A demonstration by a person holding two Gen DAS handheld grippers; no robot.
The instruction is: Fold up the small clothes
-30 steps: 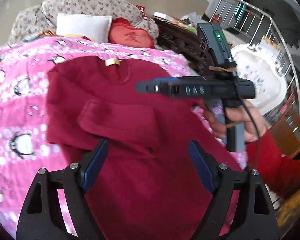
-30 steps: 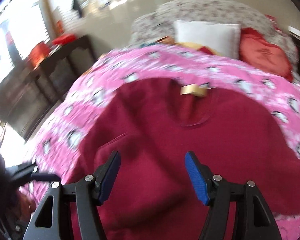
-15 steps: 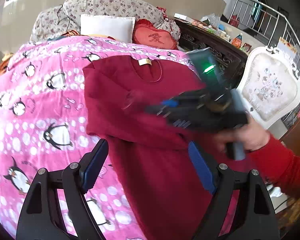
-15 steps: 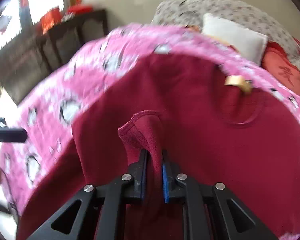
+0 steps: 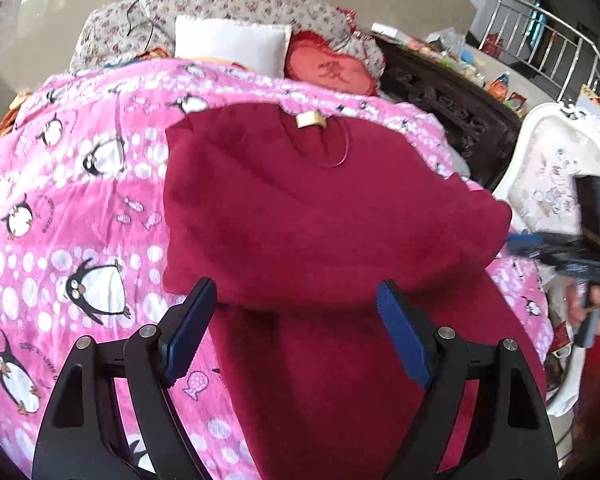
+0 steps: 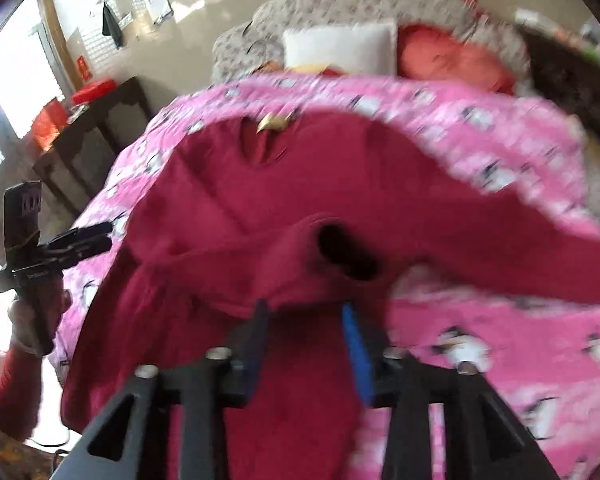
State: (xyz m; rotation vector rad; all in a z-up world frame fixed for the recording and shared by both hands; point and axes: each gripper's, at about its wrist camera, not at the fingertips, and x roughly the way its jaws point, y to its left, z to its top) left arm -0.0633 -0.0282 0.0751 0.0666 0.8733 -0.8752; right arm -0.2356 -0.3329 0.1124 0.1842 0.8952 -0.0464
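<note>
A dark red sweater point(image 5: 300, 220) lies on a pink penguin blanket point(image 5: 60, 200), collar and gold label at the far end. My left gripper point(image 5: 296, 328) is open and empty above the sweater's lower part. My right gripper point(image 6: 305, 336) has its jaws parted, with the sleeve cuff point(image 6: 339, 256) lying just beyond the fingertips, its opening facing the camera; the view is blurred. The right gripper shows in the left wrist view point(image 5: 539, 246) at the sweater's right edge. The left gripper shows in the right wrist view point(image 6: 88, 240) at the left.
A white pillow point(image 5: 232, 44) and a red cushion point(image 5: 327, 72) lie at the head of the bed. A dark carved table point(image 5: 451, 100) and a white chair point(image 5: 551, 176) stand to the right. A dark side table point(image 6: 84, 148) stands to the left.
The right gripper, shut on the sleeve cuff half a second ago, has carried it right and opened its jaws. The left gripper stayed open and drew back.
</note>
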